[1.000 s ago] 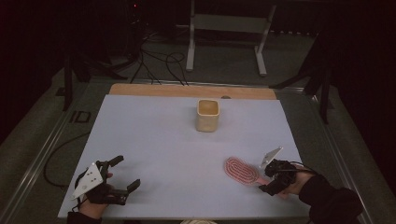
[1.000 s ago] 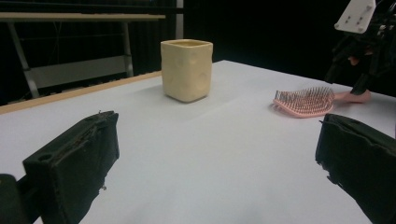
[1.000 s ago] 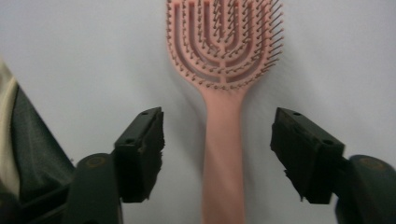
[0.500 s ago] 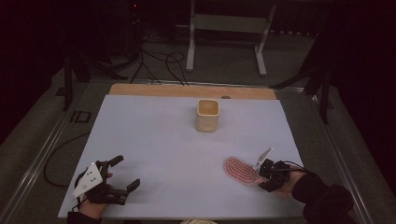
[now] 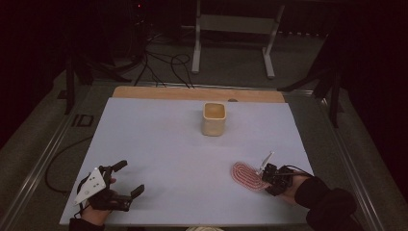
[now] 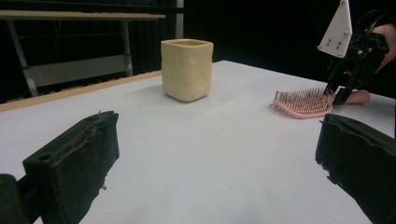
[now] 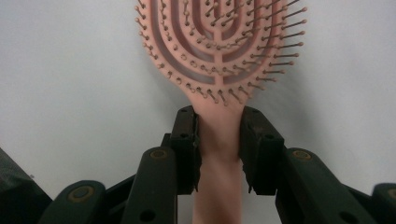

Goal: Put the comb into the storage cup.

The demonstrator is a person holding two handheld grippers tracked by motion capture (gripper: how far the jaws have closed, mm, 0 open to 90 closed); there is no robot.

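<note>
Right gripper view, near: right claw (image 7: 219, 140), black hard plastic, blocky jaws either side of the pink brush handle; jaws have just been closing, pads now pressed against the neck, clenched on it.
Hairbrush (image 7: 219, 42): pink plastic, oval vented head, concentric ribs, ball-tipped bristles facing up; lies flat on the tabletop (image 5: 159, 144) near its right front corner.
Left claw (image 5: 124, 179): black, jaws spread wide, released, nothing between; front left.
Tabletop: smooth matte white sheet, bare wood strip along far edge.
Cup (image 5: 214, 119): cream, squarish, rounded corners, dimpled walls; upright, mid-far.
</note>
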